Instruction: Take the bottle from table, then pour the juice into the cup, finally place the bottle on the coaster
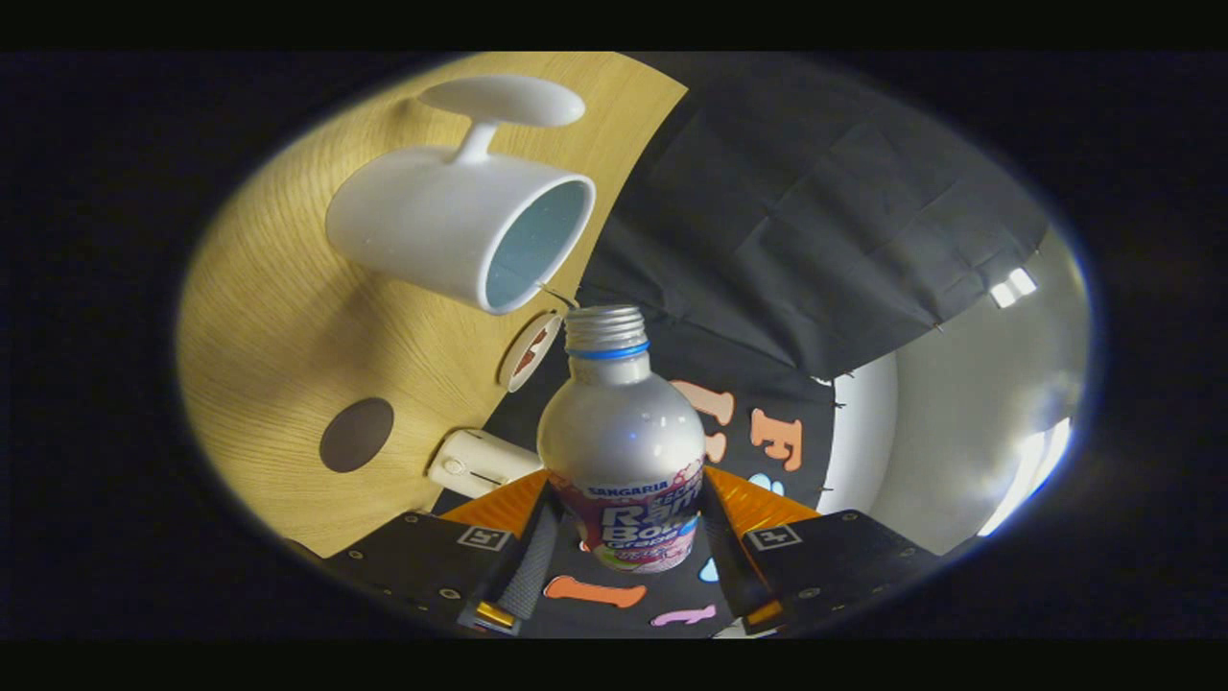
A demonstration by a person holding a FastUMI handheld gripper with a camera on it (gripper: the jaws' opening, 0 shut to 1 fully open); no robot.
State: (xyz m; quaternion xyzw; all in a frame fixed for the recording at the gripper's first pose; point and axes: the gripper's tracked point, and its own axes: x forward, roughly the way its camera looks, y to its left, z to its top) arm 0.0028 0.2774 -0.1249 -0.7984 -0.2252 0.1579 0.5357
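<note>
A silver bottle [622, 441] with a printed label, a blue neck ring and a bare threaded mouth sits between my fingers, and my gripper [624, 523] is shut on its lower body. The whole scene is rolled sideways in my view, so the bottle is tipped over relative to the wooden table [278, 326]. A white cup [441, 226] with a handle [504, 104] stands on the table just beyond the bottle's mouth, which is close to its rim. I see no liquid flowing. A dark round coaster [356, 434] lies on the table, off to the side of the cup.
A small white disc with a red mark [530, 351] lies on the table between cup and bottle mouth. A cream-coloured fitting [478, 464] sits at the table's edge near my fingers. Black cloth wall [815, 211] hangs behind, with a pale surface [969, 413] past it.
</note>
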